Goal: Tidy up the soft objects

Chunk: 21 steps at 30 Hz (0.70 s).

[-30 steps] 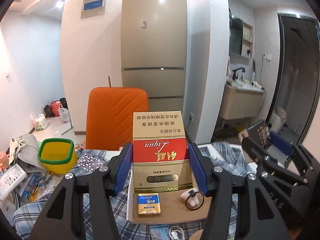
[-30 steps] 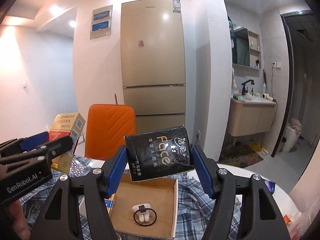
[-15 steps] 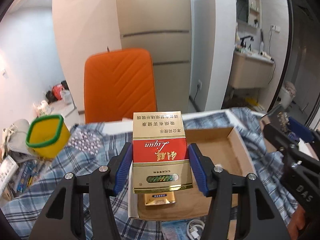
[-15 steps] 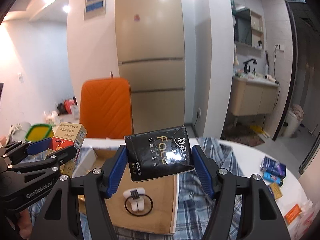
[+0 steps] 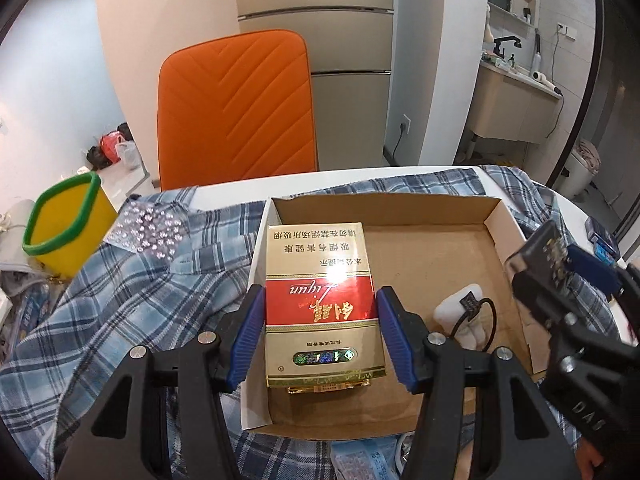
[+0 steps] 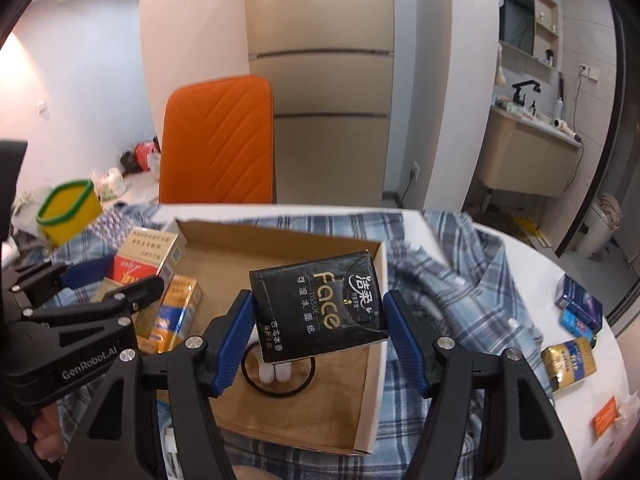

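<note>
My left gripper [image 5: 320, 322] is shut on a gold and red carton [image 5: 318, 264], held just over the left part of an open cardboard box [image 5: 400, 210]. A black "Face" tissue pack [image 6: 320, 296] sits between the blue pads of my right gripper [image 6: 318, 322], above the same cardboard box [image 6: 280, 236] near its right wall. On the box floor lie a gold and blue pack [image 6: 180, 312] and a white item with a black ring [image 5: 464, 312]. Each wrist view shows the other gripper at its edge.
A plaid cloth [image 5: 132, 300] covers the white table under the box. An orange chair [image 5: 236, 112] stands behind the table, with a yellow green-rimmed bin [image 5: 64, 224] at the left. Several small packs [image 6: 576, 336] lie on the table at the right.
Both grippers have come down and tipped forward over the cardboard box, each still holding its item. The box now fills the lower half of both views.
</note>
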{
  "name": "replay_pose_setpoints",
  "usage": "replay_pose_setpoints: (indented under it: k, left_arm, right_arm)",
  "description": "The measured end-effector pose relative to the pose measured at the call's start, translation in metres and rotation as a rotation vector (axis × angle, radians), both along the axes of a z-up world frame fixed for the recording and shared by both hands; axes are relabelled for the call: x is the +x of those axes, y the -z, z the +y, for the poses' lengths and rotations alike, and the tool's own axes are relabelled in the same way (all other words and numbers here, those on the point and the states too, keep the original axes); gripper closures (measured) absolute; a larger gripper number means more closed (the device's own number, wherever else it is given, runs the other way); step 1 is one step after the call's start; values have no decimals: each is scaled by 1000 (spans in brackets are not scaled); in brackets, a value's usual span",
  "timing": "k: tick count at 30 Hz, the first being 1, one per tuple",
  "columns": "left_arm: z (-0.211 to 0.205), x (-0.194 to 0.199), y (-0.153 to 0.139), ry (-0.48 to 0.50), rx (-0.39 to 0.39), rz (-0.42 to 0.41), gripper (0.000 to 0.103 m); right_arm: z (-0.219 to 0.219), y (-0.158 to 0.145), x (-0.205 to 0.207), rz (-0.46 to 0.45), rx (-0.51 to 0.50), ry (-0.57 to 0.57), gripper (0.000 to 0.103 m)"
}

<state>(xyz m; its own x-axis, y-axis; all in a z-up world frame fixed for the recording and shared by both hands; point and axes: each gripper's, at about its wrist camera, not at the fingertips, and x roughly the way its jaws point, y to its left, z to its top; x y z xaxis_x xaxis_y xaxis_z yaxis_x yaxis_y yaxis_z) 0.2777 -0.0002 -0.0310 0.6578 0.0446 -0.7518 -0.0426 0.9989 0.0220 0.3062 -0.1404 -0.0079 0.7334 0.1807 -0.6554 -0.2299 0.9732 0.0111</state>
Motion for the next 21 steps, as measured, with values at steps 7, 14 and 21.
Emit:
replay_pose_setpoints:
  k: [7,14,21]
  left_arm:
    - [3,1,0,-11,-6,1,47]
    - [5,3,4,-11,4,20,43]
    - [6,-2,-2,-24,8,-20,29]
  right_arm:
    - [5,10,2,23,-16,-12,35]
    - [7,15,4,50,-20,-35,35]
    - [8,18,3,46,-25,-27,26]
